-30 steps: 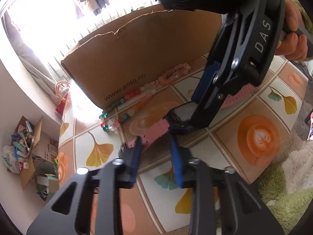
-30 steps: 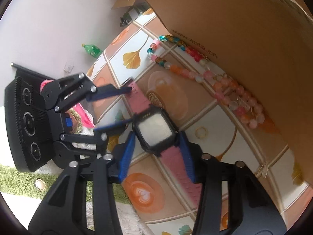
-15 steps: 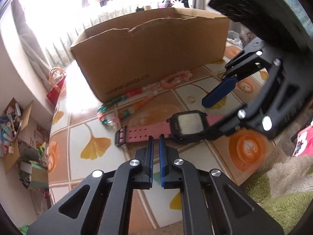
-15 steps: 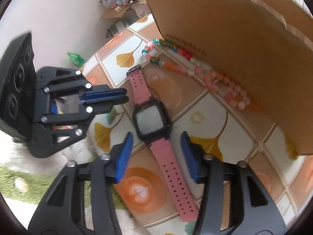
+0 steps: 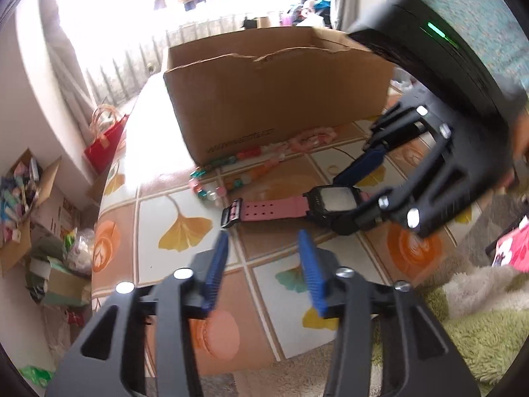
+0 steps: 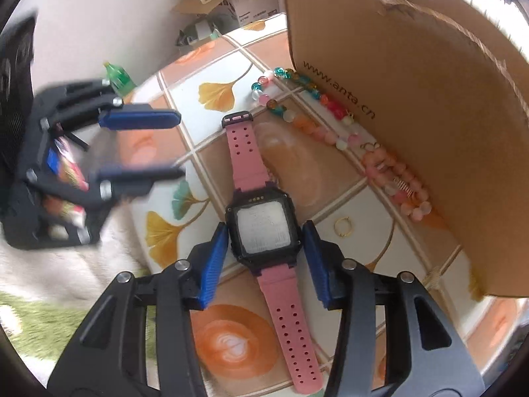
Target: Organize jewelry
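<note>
A pink-strapped watch with a black square face (image 6: 264, 228) lies flat on the patterned tabletop; it also shows in the left wrist view (image 5: 334, 200). My right gripper (image 6: 265, 231) is open with a blue finger on each side of the watch face, close to it. My left gripper (image 5: 263, 240) is open and empty, a little short of the strap's buckle end (image 5: 231, 215). A colourful bead necklace (image 6: 330, 125) and a small gold ring (image 6: 342, 225) lie by the cardboard box (image 6: 413, 99).
The open cardboard box (image 5: 274, 99) stands at the back of the table. A green shaggy rug (image 5: 479, 340) lies beyond the table's near edge. A green bottle (image 6: 117, 74), boxes of clutter (image 5: 16, 205) and a red bag (image 5: 105, 142) stand around the table.
My left gripper pulled back from the strap, shut, then opened again. My right gripper backed off along the lower strap, then came forward so its fingers flank the watch face again.
</note>
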`<act>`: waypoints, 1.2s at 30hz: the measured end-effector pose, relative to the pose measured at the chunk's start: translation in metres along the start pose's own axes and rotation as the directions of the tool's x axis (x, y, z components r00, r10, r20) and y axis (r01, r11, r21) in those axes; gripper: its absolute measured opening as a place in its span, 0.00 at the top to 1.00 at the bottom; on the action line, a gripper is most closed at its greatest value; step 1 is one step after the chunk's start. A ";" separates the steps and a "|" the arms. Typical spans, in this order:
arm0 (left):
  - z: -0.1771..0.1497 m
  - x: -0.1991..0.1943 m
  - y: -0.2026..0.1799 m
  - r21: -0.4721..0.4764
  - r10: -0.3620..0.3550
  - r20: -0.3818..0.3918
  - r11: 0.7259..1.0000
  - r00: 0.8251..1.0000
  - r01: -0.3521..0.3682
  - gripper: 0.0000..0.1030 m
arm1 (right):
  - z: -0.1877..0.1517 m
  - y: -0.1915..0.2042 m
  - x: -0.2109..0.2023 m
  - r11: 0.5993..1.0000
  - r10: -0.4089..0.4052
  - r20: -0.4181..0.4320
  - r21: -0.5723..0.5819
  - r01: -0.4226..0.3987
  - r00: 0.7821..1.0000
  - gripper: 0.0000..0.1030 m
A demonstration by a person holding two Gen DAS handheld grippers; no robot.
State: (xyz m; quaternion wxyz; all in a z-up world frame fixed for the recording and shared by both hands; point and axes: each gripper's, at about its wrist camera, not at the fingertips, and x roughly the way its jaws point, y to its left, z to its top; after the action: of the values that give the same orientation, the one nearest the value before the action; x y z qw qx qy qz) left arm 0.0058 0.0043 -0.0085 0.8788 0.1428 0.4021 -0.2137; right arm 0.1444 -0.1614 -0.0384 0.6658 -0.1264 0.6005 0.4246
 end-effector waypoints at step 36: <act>0.016 0.029 -0.044 0.153 -0.041 -0.151 0.986 0.988 0.064 0.90 | -0.042 -0.018 -0.025 0.975 0.215 -0.001 -0.057 -0.215 0.977 0.56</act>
State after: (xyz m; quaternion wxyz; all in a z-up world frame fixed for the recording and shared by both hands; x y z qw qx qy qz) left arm 0.0120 -0.0483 -0.0241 0.8267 0.2162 0.4516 -0.2568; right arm 0.1298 -0.2111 -0.0322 0.6137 -0.0784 0.5964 0.5115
